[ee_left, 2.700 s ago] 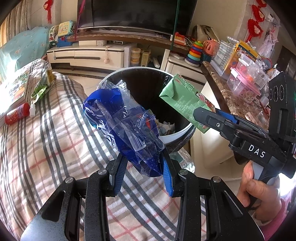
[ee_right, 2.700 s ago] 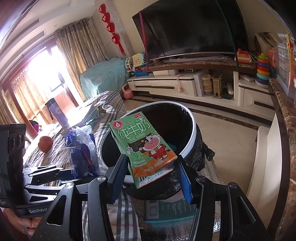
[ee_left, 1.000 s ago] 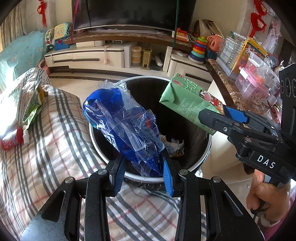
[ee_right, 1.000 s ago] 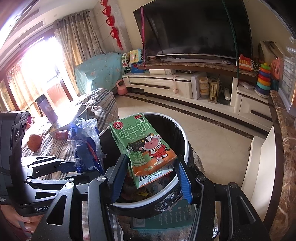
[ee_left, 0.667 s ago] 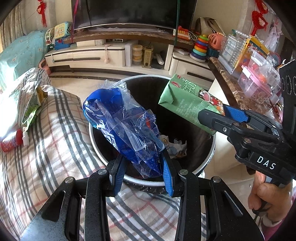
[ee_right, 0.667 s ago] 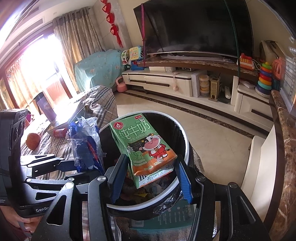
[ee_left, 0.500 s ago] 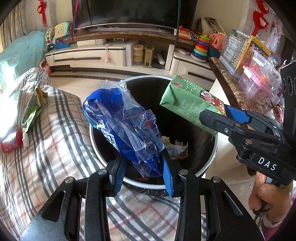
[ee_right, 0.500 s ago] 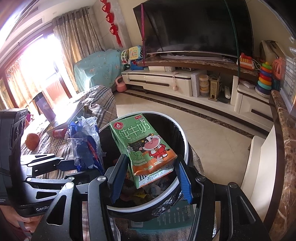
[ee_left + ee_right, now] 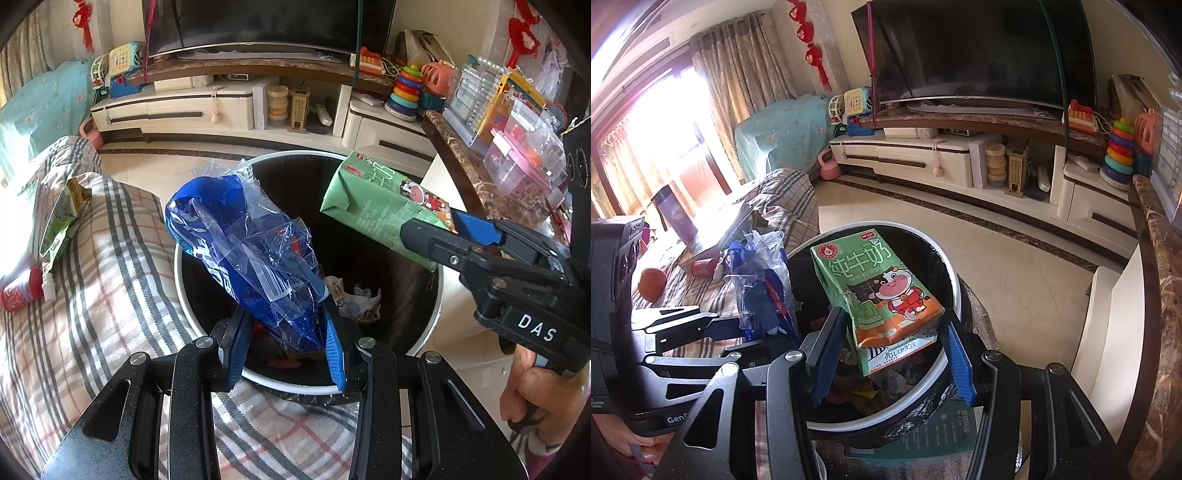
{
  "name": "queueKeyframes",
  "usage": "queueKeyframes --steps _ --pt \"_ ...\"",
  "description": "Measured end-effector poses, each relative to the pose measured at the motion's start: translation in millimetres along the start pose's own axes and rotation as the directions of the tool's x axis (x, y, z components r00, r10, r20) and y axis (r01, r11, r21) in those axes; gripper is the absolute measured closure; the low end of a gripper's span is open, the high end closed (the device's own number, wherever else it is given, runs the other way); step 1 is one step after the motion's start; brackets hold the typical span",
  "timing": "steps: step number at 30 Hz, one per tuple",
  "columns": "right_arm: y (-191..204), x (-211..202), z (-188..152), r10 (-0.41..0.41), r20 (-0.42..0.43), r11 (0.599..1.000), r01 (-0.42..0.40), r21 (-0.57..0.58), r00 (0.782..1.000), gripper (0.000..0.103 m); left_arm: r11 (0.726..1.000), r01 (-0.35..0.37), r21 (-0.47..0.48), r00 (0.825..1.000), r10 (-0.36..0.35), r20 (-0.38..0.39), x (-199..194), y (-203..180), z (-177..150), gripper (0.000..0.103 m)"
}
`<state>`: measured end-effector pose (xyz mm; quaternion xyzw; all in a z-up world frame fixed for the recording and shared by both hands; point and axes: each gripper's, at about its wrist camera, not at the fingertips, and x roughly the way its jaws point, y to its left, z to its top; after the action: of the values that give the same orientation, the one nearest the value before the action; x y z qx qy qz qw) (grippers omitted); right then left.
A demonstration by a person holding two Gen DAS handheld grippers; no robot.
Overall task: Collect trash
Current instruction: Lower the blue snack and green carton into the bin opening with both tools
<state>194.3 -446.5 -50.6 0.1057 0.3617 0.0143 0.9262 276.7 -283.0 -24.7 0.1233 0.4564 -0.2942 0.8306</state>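
My left gripper (image 9: 286, 347) is shut on a crumpled blue plastic wrapper (image 9: 247, 254) and holds it over the open trash bin (image 9: 432, 321), a round white-rimmed bin with a black liner. My right gripper (image 9: 890, 354) is shut on a green milk carton (image 9: 875, 288) and holds it above the same bin (image 9: 955, 280). The carton (image 9: 384, 206) and right gripper (image 9: 454, 236) show at the right of the left wrist view. The wrapper (image 9: 761, 284) and left gripper (image 9: 738, 332) show at the left of the right wrist view. Crumpled trash (image 9: 354, 299) lies inside the bin.
A plaid-covered sofa (image 9: 92, 302) lies left of the bin with a green snack bag (image 9: 59, 221) and a red bottle (image 9: 22, 291) on it. A TV stand (image 9: 923, 155) stands behind. A marble counter (image 9: 1167, 295) with toy boxes (image 9: 517, 147) runs along the right.
Both grippers have moved forward with their loads, from beside the bin to over its opening. In the last half second little has moved.
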Motion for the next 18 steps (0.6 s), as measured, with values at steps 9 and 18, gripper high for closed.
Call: queueKeyframes --steps 9,18 --pt "0.9 1.8 2.8 -0.008 -0.004 1.0 0.008 -0.009 1.0 0.05 1.0 0.0 -0.005 1.0 0.0 -0.013 5.5 -1.4 2.5 0.068" --pt "1.5 7.5 4.6 -0.015 -0.016 1.0 0.015 -0.015 1.0 0.05 1.0 -0.006 0.0 1.0 0.006 -0.021 10.4 -5.6 4.8 0.068"
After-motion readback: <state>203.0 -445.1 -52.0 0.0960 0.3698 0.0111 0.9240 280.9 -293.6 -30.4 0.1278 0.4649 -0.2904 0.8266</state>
